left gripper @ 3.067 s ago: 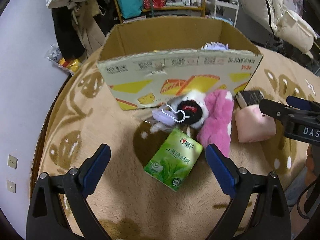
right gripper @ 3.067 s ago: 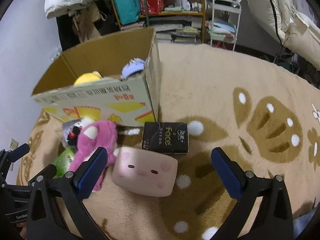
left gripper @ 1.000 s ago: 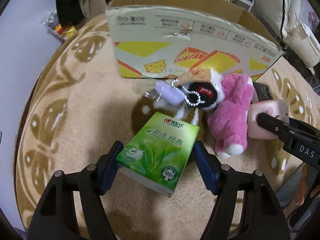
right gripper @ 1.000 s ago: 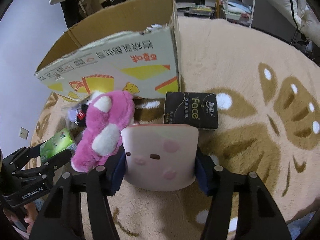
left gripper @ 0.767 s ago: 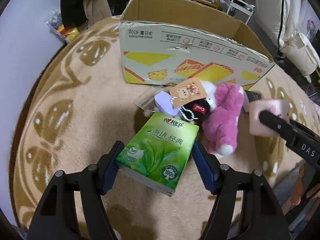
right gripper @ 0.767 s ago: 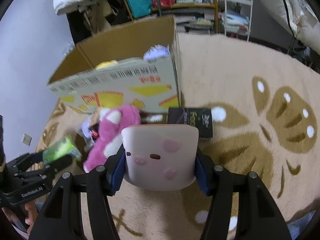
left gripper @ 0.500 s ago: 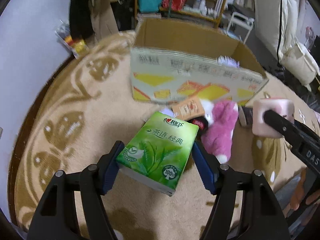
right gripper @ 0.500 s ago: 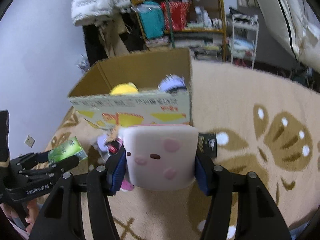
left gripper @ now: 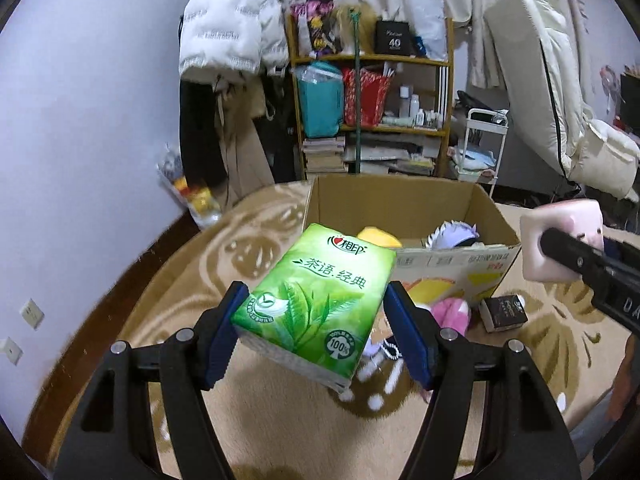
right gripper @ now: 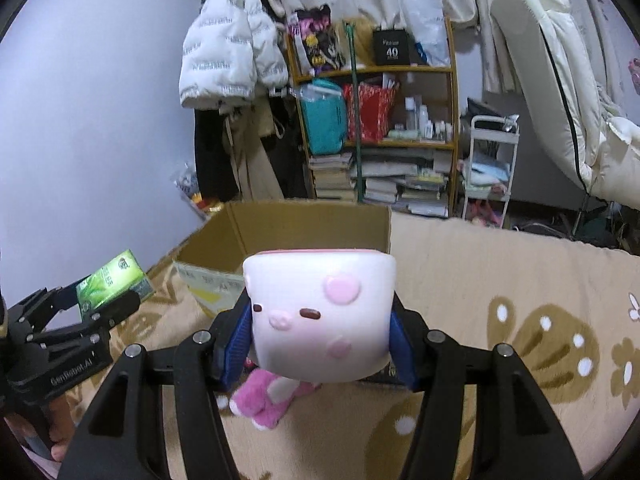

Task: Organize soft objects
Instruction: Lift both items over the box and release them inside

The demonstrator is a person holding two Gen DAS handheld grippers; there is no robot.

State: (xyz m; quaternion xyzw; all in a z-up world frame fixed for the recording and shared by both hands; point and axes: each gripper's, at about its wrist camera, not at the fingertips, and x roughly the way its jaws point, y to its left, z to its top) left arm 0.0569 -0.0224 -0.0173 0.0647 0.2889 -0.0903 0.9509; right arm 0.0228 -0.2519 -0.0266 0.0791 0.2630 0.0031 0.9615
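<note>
Now you had both loads off the rug at once. A second earlier the green tissue pack and the pink pig-faced cushion were already pinched but sat low over the rug; here both hung in the air, and the views had tipped up from the floor to take in the shelving and the white jacket on the wall.

Your left gripper had its jaws clamped on the long sides of the tissue pack, which sat slanted between the blue pads. Your right gripper had its jaws pressed into the flanks of the cushion, face toward the camera. Neither set had opened or closed; the grips looked settled.

The cardboard box stood ahead of both loads with its top open. A yellow toy and a pale purple one already lay inside. The pink plush, the small keychain toys beside it and the dark tissue packet were left on the rug at the foot of the box's printed front wall.

That lift probably meant you had cleared the wall's height, so the next stretch should be carrying both forward over the opening. The cushion bulged past its pads and could spring free if you loosened early; the pack's slant might catch the rim.
</note>
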